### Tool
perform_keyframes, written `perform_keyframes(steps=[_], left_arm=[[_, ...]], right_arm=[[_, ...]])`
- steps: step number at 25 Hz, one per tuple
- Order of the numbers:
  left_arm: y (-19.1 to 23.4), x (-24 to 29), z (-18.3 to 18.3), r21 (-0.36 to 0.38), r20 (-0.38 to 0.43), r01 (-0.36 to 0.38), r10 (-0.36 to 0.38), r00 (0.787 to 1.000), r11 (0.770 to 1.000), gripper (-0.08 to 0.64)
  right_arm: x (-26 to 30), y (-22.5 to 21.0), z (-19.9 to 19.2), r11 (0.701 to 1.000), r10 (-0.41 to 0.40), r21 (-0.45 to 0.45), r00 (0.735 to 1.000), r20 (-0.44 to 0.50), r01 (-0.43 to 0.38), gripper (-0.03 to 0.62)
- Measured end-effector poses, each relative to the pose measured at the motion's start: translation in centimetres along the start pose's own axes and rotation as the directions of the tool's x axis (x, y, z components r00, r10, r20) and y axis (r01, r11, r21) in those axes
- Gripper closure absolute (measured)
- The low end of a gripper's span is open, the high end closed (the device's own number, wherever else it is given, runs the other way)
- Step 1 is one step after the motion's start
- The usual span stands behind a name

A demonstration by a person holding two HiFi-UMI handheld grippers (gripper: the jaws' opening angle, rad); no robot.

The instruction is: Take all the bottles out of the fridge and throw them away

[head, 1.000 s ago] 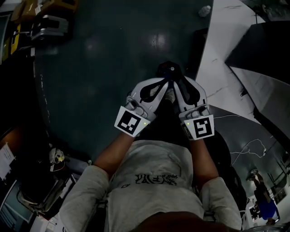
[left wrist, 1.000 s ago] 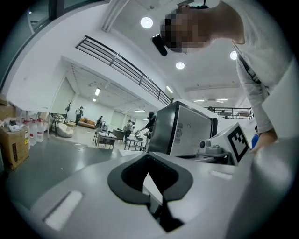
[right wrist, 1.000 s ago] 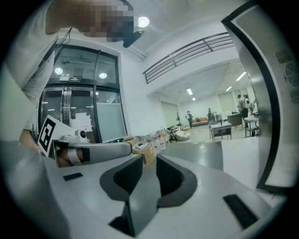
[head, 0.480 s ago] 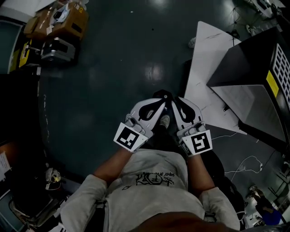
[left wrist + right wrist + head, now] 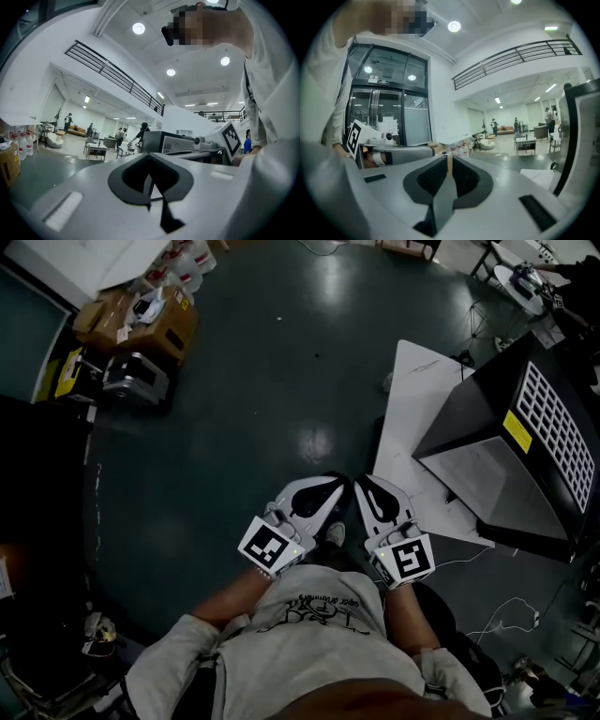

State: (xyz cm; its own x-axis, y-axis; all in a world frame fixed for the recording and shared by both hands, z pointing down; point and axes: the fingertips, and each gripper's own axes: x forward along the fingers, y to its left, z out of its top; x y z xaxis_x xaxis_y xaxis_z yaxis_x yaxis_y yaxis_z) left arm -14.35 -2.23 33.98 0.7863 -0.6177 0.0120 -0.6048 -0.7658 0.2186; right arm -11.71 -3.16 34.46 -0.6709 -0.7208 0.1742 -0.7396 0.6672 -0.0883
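Observation:
I hold both grippers side by side in front of my chest, pointing forward over the dark floor. The left gripper (image 5: 341, 483) (image 5: 149, 158) is shut and holds nothing. The right gripper (image 5: 360, 483) (image 5: 450, 157) has just been closing; its jaws stand together with only a thin slit and nothing between them. A big black cabinet (image 5: 511, 451), possibly the fridge, stands to the right on a white floor panel (image 5: 417, 399); its edge (image 5: 576, 136) shows in the right gripper view. Some pale bottles (image 5: 183, 263) (image 5: 23, 143) (image 5: 459, 149) stand far off by cardboard boxes. No bottle is near either gripper.
Cardboard boxes (image 5: 150, 320) and a grey case (image 5: 136, 381) lie at the upper left. A dark bench edge (image 5: 37, 484) runs along the left. Cables (image 5: 506, 610) trail on the floor at the right. Small tables (image 5: 96, 150) and people stand far away in the hall.
Both grippers have risen together, staying side by side. The right jaws have drawn closer. More of the floor, the boxes and the black cabinet has come into the head view.

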Motion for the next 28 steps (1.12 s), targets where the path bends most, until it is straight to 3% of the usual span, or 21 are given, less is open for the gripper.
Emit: perform_keyframes(steps=[9, 28], left_arm=[[-1.9, -0.4, 4.1, 0.049, 0.048, 0.03, -0.032, 0.998, 0.998, 0.552], [-4.3, -0.4, 9.8, 0.055, 0.088, 0.095, -0.099, 0.991, 0.994, 0.552]], right_arm=[[-1.9, 0.7, 4.1, 1.0, 0.009, -0.017, 1.0, 0.009, -0.009, 0.555], [-4.1, 2.6, 10.2, 0.996, 0.042, -0.084, 0.998, 0.041, -0.039, 0.56]])
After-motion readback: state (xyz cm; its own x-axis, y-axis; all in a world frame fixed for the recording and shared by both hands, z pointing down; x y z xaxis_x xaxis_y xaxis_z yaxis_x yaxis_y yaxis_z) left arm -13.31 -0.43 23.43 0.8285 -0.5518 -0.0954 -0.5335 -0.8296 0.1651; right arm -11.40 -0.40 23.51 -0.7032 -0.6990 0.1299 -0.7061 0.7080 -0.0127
